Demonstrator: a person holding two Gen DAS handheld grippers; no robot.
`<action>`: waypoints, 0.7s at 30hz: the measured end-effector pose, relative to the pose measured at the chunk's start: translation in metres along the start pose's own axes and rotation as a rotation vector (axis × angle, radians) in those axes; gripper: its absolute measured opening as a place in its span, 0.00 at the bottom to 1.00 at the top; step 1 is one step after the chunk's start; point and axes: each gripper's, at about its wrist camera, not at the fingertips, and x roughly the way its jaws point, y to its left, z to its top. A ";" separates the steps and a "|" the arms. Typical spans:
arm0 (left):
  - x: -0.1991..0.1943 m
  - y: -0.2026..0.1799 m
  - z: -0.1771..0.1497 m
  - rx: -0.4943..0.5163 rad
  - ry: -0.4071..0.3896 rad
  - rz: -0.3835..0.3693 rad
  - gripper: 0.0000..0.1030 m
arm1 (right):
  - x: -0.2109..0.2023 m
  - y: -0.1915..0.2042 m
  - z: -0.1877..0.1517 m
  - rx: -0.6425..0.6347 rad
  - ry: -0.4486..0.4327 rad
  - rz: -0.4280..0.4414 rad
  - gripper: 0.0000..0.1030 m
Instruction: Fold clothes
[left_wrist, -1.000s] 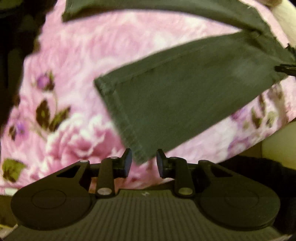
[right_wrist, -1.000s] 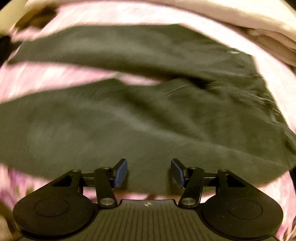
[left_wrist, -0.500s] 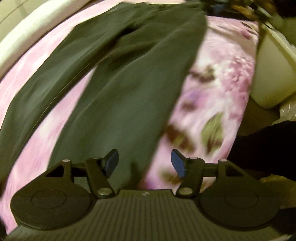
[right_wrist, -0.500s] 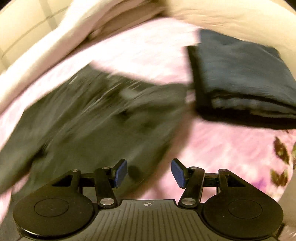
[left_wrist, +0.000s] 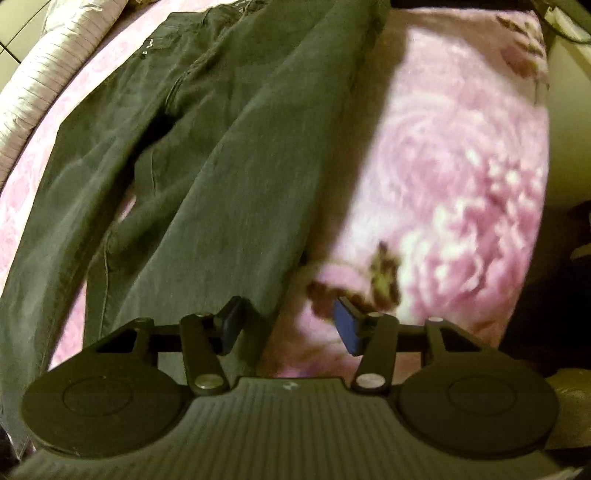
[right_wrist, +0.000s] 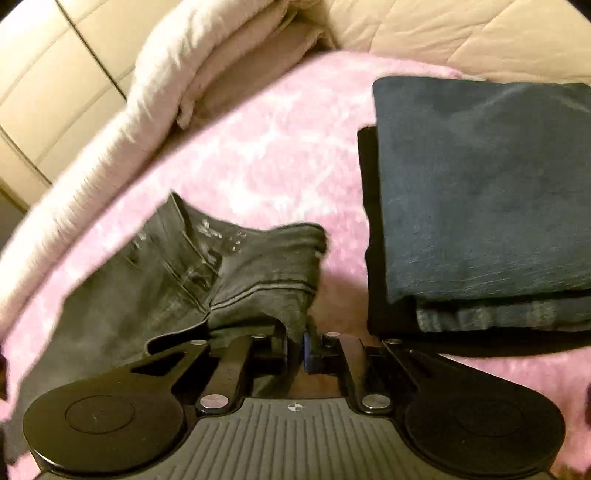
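Jeans (left_wrist: 207, 155) hems beyond left frame edge

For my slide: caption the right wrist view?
Right hand-held gripper shut on grey jeans' waistband beside folded jeans.

Dark grey jeans (left_wrist: 207, 177), pink floral blanket (left_wrist: 454, 177), blue folded jeans (right_wrist: 480, 192).

A pink floral blanket (left_wrist: 454, 155) is spread over the bed, bordered by a cream quilt (right_wrist: 461, 33), with what appears to be a bundled whitish cover (right_wrist: 207, 59) lying along its edge.
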 end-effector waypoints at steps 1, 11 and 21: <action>-0.004 0.004 0.004 -0.009 -0.006 -0.011 0.47 | -0.005 0.003 0.002 -0.028 -0.002 -0.001 0.06; -0.021 0.063 0.047 -0.164 -0.174 -0.067 0.51 | -0.050 0.029 0.020 -0.306 -0.026 -0.010 0.38; 0.028 0.098 0.127 -0.118 -0.270 -0.040 0.52 | 0.060 0.077 0.053 -0.709 0.208 0.199 0.38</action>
